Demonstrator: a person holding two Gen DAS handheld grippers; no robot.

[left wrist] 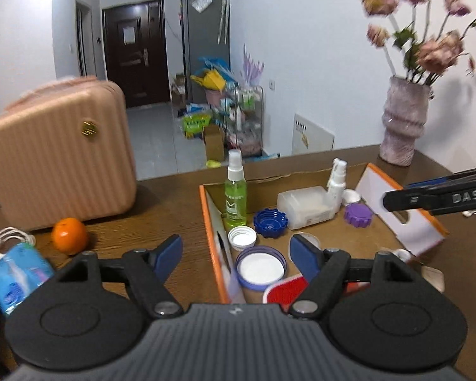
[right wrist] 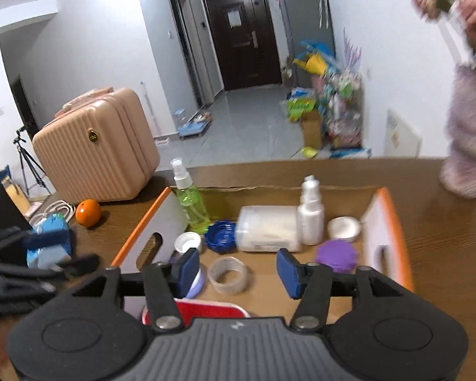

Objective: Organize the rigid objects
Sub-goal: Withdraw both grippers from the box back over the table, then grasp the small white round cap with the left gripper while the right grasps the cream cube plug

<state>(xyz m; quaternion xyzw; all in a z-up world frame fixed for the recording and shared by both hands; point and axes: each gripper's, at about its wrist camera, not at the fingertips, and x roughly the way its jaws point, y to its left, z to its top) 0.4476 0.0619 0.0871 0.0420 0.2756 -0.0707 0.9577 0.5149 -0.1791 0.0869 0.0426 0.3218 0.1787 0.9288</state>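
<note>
An open cardboard box (left wrist: pixel 211 231) with orange-edged flaps (right wrist: pixel 393 222) sits on the brown table. Inside stand a green spray bottle (left wrist: pixel 235 203) (right wrist: pixel 190 203), a white spray bottle (left wrist: pixel 337 181) (right wrist: pixel 311 216), a clear plastic container (left wrist: pixel 304 206) (right wrist: pixel 268 228), a blue lid (left wrist: pixel 270 222) (right wrist: pixel 220 236), a purple lid (left wrist: pixel 358 215) (right wrist: pixel 336 255), white caps (left wrist: pixel 241 237) (right wrist: pixel 188 241), a large lilac-rimmed lid (left wrist: pixel 261 268), a tape roll (right wrist: pixel 227 275) and a red item (left wrist: pixel 285 290) (right wrist: pixel 206 309). My left gripper (left wrist: pixel 236 254) is open and empty above the box's left wall. My right gripper (right wrist: pixel 238 270) is open and empty over the box.
A pink ribbed suitcase (left wrist: pixel 60 155) (right wrist: pixel 101 155) stands at the left. An orange (left wrist: pixel 69 235) (right wrist: pixel 88 212), a blue tissue pack (left wrist: pixel 16 274) (right wrist: pixel 49 244) and a white cable (left wrist: pixel 6 238) lie in front of it. A vase of pink flowers (left wrist: pixel 403 123) stands at the right.
</note>
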